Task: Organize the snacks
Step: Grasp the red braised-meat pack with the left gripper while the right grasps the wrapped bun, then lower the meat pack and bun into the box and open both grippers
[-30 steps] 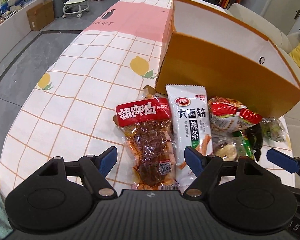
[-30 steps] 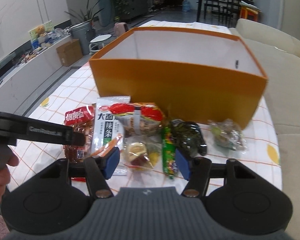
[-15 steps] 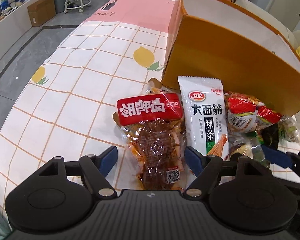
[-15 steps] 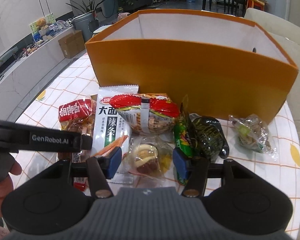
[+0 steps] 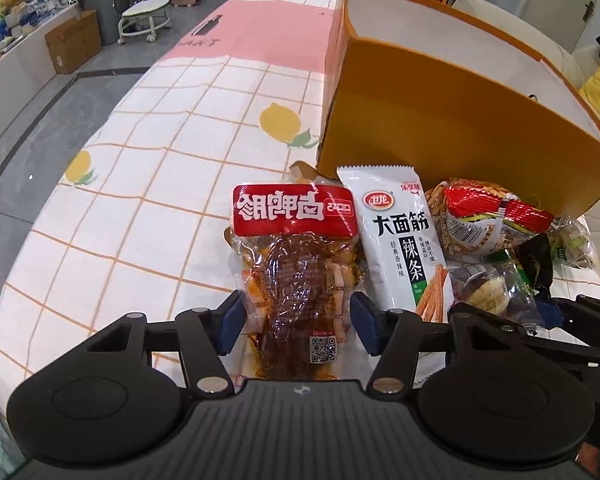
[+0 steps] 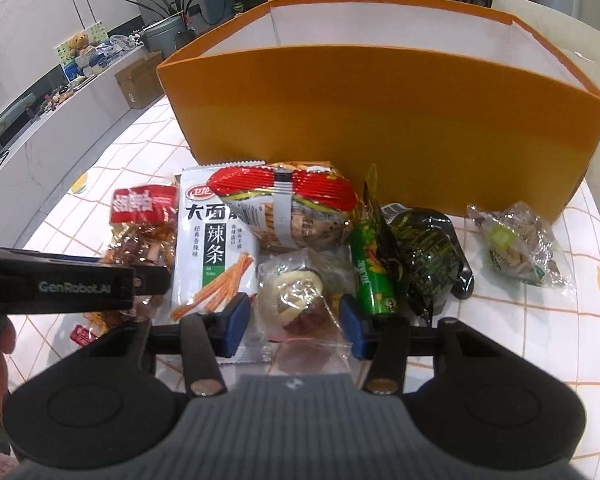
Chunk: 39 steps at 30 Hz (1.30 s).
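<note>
Left gripper [image 5: 296, 320] spread wide astride red-labelled clear meat packet [image 5: 296, 276]; right gripper [image 6: 296, 322] likewise astride clear-wrapped pastry [image 6: 296, 300], apparently for boxing in orange cardboard box [image 6: 380, 120].

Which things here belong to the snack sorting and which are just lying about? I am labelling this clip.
Part of the job: orange box; red-label meat pack; white spicy-strip packet; red cracker bag; clear-wrapped pastry; green tube; dark packet; clear nut bag.

Lying about: cardboard carton; grey bin; white stool.
</note>
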Available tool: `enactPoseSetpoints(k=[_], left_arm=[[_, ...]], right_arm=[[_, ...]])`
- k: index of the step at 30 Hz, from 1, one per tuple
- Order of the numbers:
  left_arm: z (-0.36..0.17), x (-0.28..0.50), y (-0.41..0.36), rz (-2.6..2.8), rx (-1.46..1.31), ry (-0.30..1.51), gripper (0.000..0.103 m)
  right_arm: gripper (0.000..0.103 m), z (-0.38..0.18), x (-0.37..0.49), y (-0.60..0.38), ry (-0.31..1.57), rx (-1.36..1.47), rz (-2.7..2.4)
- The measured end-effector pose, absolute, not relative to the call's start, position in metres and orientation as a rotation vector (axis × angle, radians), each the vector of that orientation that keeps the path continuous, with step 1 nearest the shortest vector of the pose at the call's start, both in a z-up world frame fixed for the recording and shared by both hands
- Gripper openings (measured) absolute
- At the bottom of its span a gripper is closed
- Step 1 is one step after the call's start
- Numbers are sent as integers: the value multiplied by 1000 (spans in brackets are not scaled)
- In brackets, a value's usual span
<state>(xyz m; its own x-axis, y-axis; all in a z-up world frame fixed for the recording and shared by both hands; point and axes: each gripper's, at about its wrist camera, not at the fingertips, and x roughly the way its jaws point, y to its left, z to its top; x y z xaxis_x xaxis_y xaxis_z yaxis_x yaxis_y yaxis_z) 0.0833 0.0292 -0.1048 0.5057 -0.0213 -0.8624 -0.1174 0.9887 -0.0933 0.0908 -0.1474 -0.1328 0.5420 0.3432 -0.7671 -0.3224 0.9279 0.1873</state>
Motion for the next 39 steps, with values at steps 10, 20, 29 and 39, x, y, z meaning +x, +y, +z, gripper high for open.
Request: enactPoseSetpoints(k=[10, 20, 29, 39], left_arm=[[-92, 73, 28, 47, -135, 1012, 60], [-69, 61, 26, 11, -160, 979, 60], [-43, 52, 18, -37, -204, 960, 60], [4, 54, 7, -101, -250, 909, 60]], right_arm=[[43, -121, 84, -151, 885, 19, 406], [43, -99, 59, -159, 845, 2, 417], [43, -70, 40, -174, 810, 21, 395], [43, -21, 24, -191, 707, 22, 392]])
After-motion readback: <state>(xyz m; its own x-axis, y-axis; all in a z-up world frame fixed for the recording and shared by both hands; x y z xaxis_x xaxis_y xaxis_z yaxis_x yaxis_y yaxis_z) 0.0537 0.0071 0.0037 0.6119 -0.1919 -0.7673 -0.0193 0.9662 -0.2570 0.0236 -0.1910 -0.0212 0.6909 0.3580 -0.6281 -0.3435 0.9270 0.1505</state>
